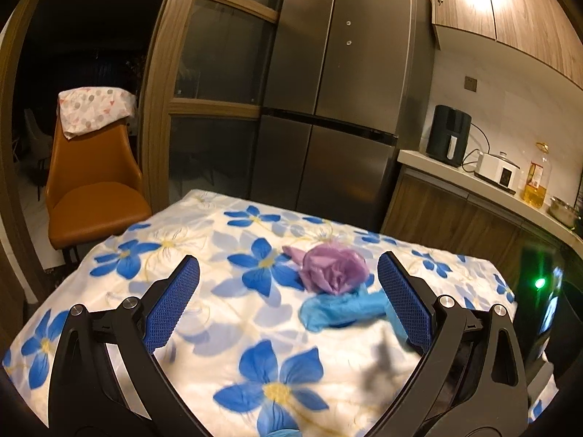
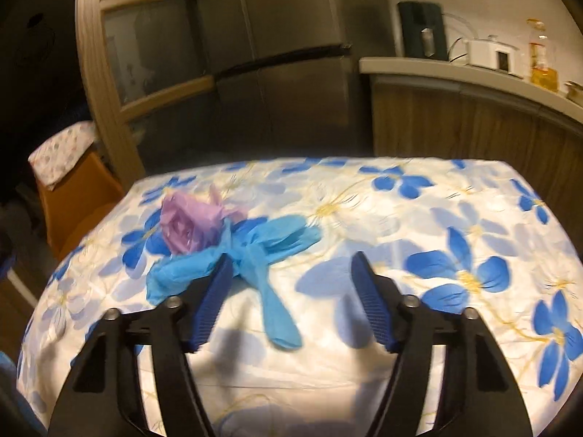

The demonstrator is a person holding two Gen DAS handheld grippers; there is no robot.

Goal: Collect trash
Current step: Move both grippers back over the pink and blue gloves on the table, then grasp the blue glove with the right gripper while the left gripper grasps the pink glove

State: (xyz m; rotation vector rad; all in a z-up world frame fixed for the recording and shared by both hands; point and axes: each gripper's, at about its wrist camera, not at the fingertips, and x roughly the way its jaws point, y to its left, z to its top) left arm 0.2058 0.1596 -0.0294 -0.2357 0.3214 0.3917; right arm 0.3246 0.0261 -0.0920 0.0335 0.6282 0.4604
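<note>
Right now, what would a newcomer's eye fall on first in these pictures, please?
Probably the crumpled purple bag and the blue glove touching it, lying on the flowered tablecloth. Then the two open grippers: the left gripper and the right gripper, both empty. Behind stands a steel fridge.

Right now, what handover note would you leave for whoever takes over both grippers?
Left gripper: open, empty, over the table.
Right gripper: open, empty, beside the blue glove; nothing pinched.
Trash: purple wad and blue glove lie together on the floral cloth, touching.
Done: nothing collected yet.
Left: pick up both pieces; no bin is in view.
</note>
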